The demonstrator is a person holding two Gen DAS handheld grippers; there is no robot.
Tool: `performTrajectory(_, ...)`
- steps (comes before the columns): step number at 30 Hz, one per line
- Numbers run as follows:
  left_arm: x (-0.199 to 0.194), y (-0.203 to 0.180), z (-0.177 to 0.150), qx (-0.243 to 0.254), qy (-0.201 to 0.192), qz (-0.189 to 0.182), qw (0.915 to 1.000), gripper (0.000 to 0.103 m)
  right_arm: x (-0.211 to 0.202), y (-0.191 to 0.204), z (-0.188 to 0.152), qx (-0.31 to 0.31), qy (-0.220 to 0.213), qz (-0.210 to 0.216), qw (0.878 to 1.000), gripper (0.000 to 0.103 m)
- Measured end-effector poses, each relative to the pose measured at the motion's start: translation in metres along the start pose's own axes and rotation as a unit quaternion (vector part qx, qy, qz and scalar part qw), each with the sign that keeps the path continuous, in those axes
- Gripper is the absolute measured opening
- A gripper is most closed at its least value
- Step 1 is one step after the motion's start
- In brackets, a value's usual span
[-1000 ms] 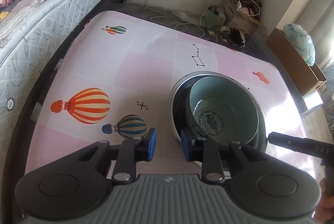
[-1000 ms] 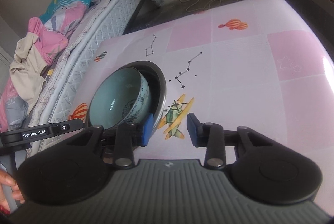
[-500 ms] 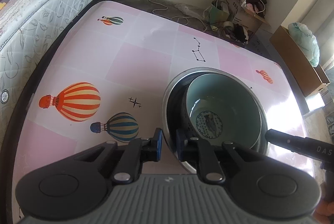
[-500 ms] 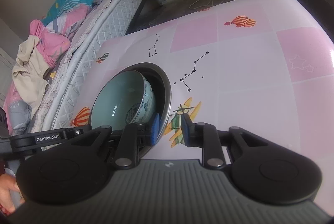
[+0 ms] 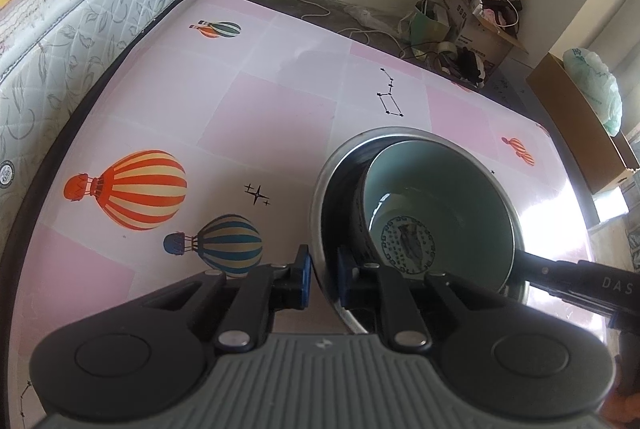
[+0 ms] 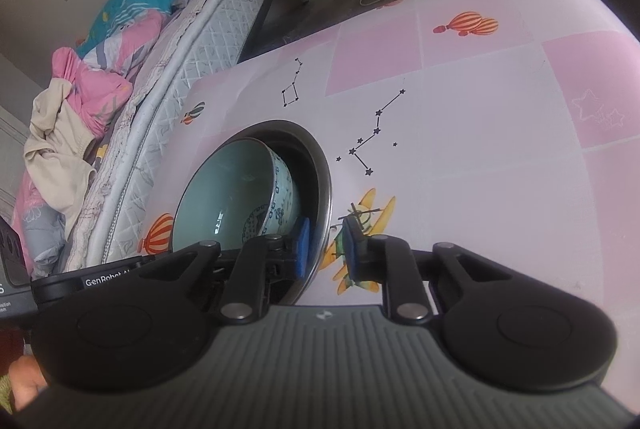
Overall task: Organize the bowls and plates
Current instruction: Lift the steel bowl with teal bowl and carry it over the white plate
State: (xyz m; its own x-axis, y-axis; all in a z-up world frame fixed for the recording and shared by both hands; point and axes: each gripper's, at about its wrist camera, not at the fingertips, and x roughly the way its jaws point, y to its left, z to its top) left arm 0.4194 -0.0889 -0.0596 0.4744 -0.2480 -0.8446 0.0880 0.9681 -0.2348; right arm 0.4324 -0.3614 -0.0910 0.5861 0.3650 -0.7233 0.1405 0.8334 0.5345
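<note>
A pale green ceramic bowl (image 5: pixel 440 201) with a blue pattern leans inside a larger steel bowl (image 5: pixel 336 165) on the pink balloon-print table (image 5: pixel 260 101). My left gripper (image 5: pixel 323 279) is shut on the steel bowl's near rim, one pad outside and one inside. In the right wrist view the same steel bowl (image 6: pixel 320 169) holds the green bowl (image 6: pixel 224 189), and my right gripper (image 6: pixel 326 243) is shut on the opposite rim, straddling it the same way.
A mattress (image 5: pixel 80 9) with bedding runs along the table's left side. Cardboard boxes and clutter (image 5: pixel 480 25) sit on the floor beyond the far edge. The right gripper's body (image 5: pixel 580 285) shows at the right of the left wrist view.
Both grippers moved in and closed from open onto the steel bowl's rim, one on each side. The bowls now sit closer to both cameras.
</note>
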Motion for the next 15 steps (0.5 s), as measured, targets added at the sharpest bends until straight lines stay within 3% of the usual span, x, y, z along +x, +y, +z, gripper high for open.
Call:
performTrajectory(7,0.002,0.000,-0.001,-0.004,-0.008,-0.001,1.0000,0.014,0.015,-0.002,0.001,0.014,0.001,0.010,1.000,0.009)
performTrajectory(15,-0.001,-0.001,-0.005,0.003,-0.019,0.002,0.9998,0.013,0.012,0.013,-0.006,-0.040,-0.020,-0.015,0.999,0.010)
